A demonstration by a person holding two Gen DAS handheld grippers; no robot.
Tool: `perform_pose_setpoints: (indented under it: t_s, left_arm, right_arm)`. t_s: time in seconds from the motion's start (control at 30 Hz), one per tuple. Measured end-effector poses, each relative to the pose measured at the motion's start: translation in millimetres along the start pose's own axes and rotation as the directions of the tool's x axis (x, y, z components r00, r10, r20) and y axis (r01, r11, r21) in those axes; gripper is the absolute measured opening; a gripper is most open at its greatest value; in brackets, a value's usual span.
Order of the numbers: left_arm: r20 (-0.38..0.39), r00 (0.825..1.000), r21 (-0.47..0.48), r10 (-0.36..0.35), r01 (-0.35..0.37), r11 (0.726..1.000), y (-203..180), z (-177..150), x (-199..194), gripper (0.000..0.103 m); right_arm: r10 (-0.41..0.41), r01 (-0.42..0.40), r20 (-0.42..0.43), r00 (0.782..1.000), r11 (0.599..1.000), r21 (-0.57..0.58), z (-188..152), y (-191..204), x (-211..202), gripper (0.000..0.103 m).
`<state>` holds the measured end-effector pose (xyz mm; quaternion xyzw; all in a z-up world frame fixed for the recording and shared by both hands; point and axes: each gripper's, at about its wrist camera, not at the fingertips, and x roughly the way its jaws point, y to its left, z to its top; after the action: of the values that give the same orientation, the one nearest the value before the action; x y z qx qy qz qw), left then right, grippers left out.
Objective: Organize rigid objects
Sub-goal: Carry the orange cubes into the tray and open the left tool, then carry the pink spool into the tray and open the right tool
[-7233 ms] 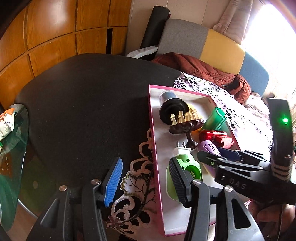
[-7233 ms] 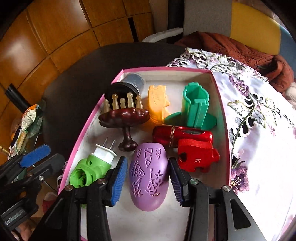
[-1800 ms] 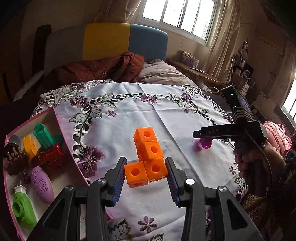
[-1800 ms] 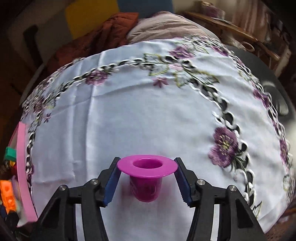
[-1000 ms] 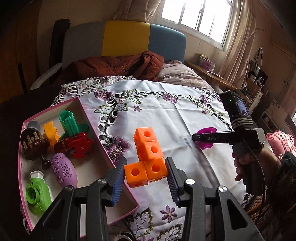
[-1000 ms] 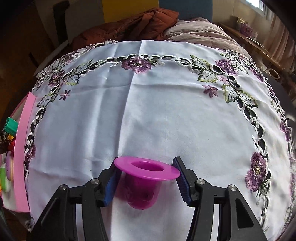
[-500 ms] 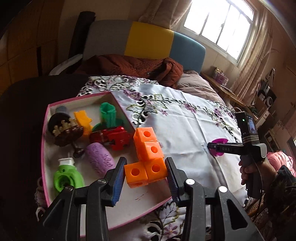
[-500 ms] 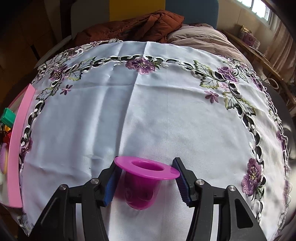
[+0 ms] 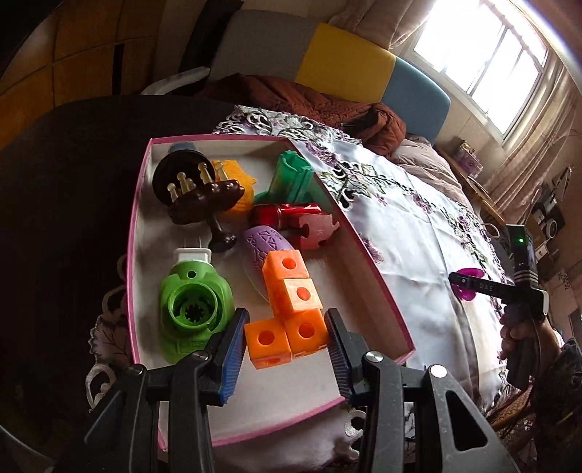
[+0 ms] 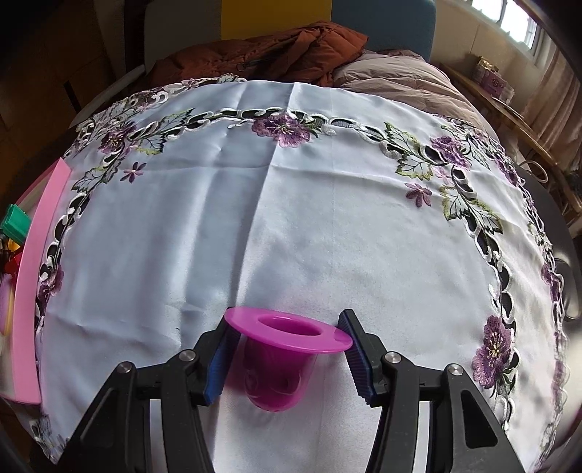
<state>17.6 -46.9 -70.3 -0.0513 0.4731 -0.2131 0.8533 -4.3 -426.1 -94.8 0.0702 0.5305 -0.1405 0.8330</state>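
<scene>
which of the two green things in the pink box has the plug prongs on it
The rounded light green gadget near the left gripper: two metal prongs stick out of its white end. The darker green ribbed piece at the box's far side has none.

Landmark: headboard (image 9: pixel 363 69), upholstered, panels grey, yellow, blue left to right. Window (image 9: pixel 483 58) up right of it, overexposed daylight, beige curtains (image 9: pixel 367 18) on both sides. Left of headboard: orange wood wall panels (image 9: pixel 65 54), dark vertical roll (image 9: pixel 211 32) leaning at the grey end. Below headboard: rust-brown quilted jacket (image 10: pixel 262 54) crumpled, taupe pillow (image 10: pixel 400 80) right of it. In front: white tablecloth (image 10: pixel 291 225), purple flower embroidery, cutwork border. Far right of headboard: wooden shelf (image 10: pixel 509 109) with small boxes.
</scene>
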Motion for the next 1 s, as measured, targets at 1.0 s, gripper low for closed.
perform_pose_setpoints:
  t_s: [1.0]
  left_arm:
    - [0.067,0.990,0.103,0.127,-0.133,0.986,-18.1,0.5,-17.0,0.042]
  right_arm:
    - [0.001,0.000,0.016,1.000,0.999,-0.041,0.8,6.2,-4.2,0.049]
